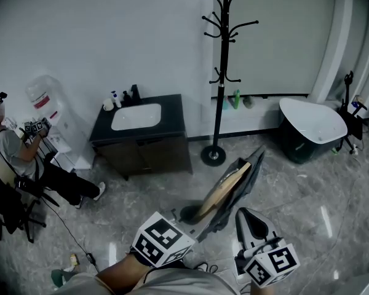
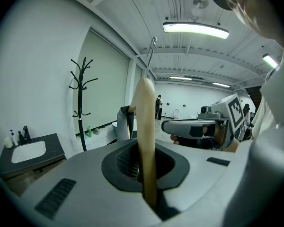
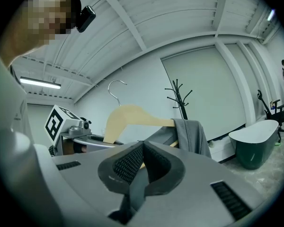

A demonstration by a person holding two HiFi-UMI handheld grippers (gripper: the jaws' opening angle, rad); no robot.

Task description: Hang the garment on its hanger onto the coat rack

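While the left hand-held gripper [image 2: 146,151] clamps the wooden hanger [image 2: 145,112], the right hand-held gripper [image 3: 141,148] is closed, empty.

the left gripper [image 1: 192,217] and the right gripper [image 1: 246,214] share one build: a smooth, pale grey moulded shell, broad and rounded, with a short row of dark slotted vents [image 3: 229,200] on each side. dark grey rubber pads [image 3: 128,165] with a fine cross-hatched grip line the jaws. each gripper carries a white cube with black square markers [image 1: 163,239]. the person wears a pale, light-coloured top [image 1: 172,283] and a small black camera [image 3: 86,18] at the head.
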